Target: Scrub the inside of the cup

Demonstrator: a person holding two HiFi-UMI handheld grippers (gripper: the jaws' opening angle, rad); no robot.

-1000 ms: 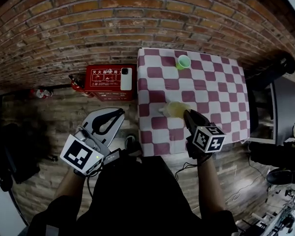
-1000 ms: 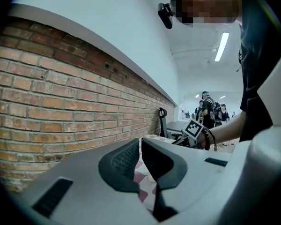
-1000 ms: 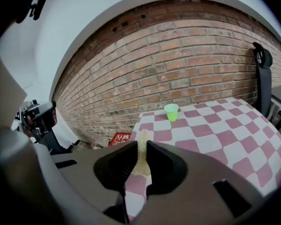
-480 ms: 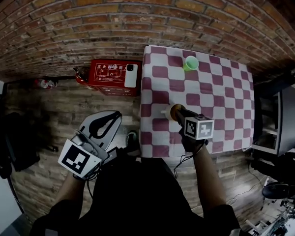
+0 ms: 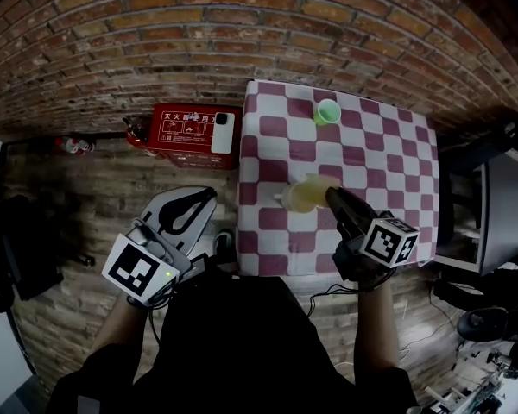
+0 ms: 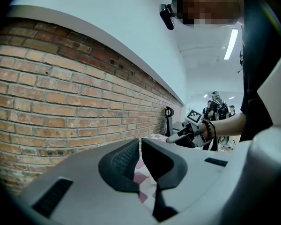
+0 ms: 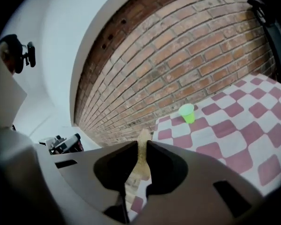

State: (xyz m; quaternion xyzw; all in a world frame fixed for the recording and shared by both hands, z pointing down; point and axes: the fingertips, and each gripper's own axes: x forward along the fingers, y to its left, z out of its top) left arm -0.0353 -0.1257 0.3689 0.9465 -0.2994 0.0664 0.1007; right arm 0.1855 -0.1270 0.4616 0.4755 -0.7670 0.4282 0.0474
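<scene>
Shifted right and nearer since half a second ago, the right tool (image 5: 332, 197) is clenched on a pale yellow sponge scrubber (image 5: 307, 193), which now juts left above the near half of the maroon-and-white checked bench (image 5: 397, 158). The left tool (image 5: 209, 198) is closed on nothing, off the bench's left side over the wooden floor (image 5: 78, 205). A small light-green plastic cup (image 5: 326, 111) stands upright near the far edge, well apart from the scrubber. No scrubbing seems begun: the scrubber must yet reach the cup and go inside.
</scene>
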